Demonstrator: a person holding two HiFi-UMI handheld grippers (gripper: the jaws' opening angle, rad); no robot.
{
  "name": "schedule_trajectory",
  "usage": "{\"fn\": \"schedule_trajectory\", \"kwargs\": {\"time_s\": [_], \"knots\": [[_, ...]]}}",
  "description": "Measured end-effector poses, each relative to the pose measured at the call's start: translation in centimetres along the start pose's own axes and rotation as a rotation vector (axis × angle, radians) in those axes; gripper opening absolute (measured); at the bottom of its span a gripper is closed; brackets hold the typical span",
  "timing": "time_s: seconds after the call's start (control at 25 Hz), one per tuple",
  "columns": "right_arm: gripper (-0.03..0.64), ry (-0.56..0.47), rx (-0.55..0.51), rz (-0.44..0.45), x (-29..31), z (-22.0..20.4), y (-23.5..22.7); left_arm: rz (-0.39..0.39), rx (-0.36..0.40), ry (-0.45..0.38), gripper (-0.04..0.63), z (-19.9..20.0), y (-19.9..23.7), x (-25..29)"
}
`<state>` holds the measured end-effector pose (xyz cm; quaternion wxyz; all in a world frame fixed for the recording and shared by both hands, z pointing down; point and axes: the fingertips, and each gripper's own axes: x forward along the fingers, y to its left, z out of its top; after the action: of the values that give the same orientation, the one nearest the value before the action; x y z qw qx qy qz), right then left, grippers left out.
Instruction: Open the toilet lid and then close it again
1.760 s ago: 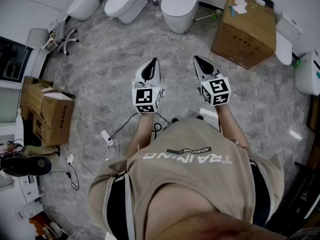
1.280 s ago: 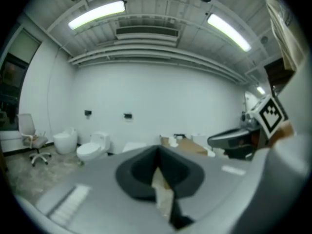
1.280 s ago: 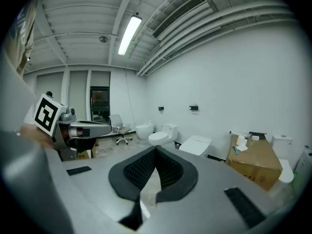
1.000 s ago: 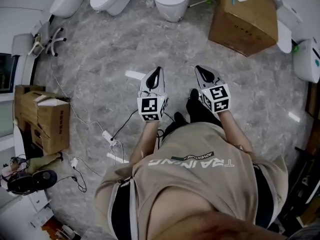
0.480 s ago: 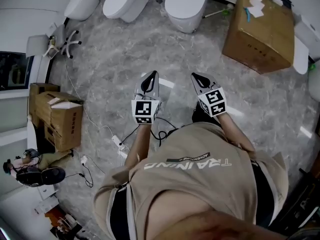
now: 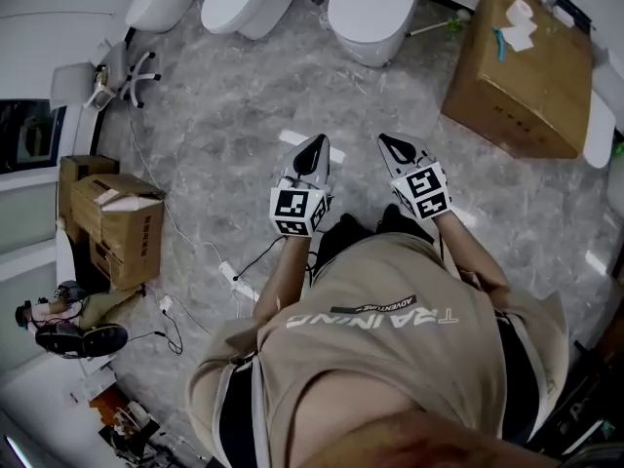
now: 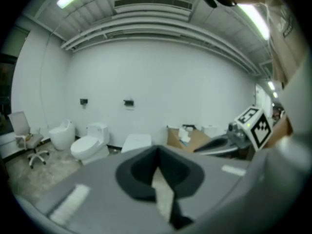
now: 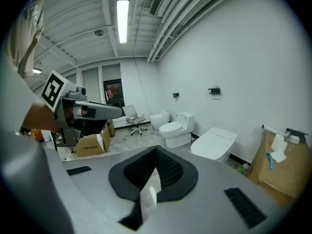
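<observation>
Left gripper (image 6: 315, 146) and right gripper (image 6: 392, 144) both empty, jaws together, held over the marble floor (image 6: 244, 115) well apart from the closed-lid toilet (image 6: 375, 6); judged approach: advance squarely, part 1 gripper's jaws before the lid's front edge.

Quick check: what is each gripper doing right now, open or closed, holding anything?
Left gripper: closed, holding nothing.
Right gripper: closed, holding nothing.

Beige printed tee (image 6: 390, 344) (L tool (image 6: 316, 142), R tool (image 6: 387, 141) grey)
</observation>
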<state>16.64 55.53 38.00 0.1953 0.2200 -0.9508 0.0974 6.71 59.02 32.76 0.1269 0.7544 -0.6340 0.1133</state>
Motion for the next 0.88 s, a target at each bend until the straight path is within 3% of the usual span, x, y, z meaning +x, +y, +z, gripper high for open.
{"fn": "schedule_trajectory", "kwargs": {"time_s": [0.12,0.24,0.36,0.52,0.72,0.88], "knots": [[0.011,0.022,0.015,0.007,2.0,0.4,0.0,-0.003,0.014,-0.001,0.004,0.6,2.0,0.8],[0.011,0.029,0.004,-0.011,4.4,1.3,0.2,-0.033,-0.031,-0.01,0.005,0.1,5.1,1.7],[0.011,0.025,0.019,-0.076,6.0,2.7,-1.3,-0.064,-0.032,-0.015,0.004,0.2,7.8,3.6],[0.011,-0.018,0.151,-0.16,7.8,5.3,-2.6,-0.126,0.01,-0.049,0.004,2.7,11.5,6.0],[0.011,0.021,0.139,-0.221,14.4,8.2,-4.0,-0.176,0.069,-0.07,0.004,5.0,17.9,9.2],[0.011,0.007,0.21,-0.293,17.2,9.7,-5.9,-0.199,0.019,-0.034,0.004,4.1,21.4,10.8]]}}
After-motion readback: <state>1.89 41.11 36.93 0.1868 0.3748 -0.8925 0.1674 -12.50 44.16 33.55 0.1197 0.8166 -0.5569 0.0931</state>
